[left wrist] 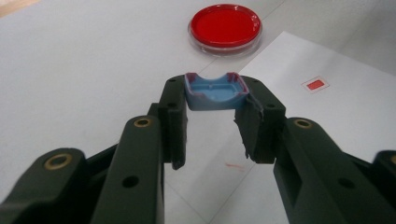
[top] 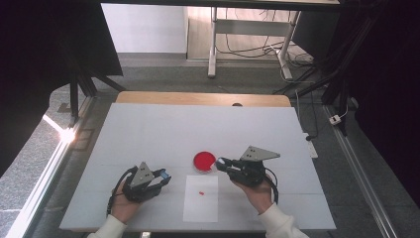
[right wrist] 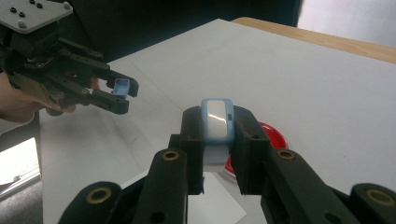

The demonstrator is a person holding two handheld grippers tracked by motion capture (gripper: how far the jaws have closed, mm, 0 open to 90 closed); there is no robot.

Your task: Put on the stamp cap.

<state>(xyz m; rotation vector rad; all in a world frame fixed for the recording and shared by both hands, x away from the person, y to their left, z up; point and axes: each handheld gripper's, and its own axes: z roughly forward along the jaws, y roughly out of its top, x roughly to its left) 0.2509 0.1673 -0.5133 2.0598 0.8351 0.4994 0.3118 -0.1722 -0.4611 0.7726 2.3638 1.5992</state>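
Two grippers over the desk's near edge: the left gripper point(left wrist: 215, 100) clamps one blue cap point(left wrist: 215, 91), the right gripper point(right wrist: 216, 126) clamps one blue-rimmed marker body point(right wrist: 217, 122). One red dish point(top: 204, 160) sits mid-desk; one white sheet point(top: 200, 198) bears a single red mark point(left wrist: 315, 84). No readable writing.

A white worktop point(top: 148, 134) occupied the frame centre. A red-filled round dish point(top: 204, 161) stood at centre, and a white paper sheet point(top: 200, 206) bearing a small red mark point(top: 201, 193) lay just below it. A metal frame point(top: 247, 29) stood at upper centre.
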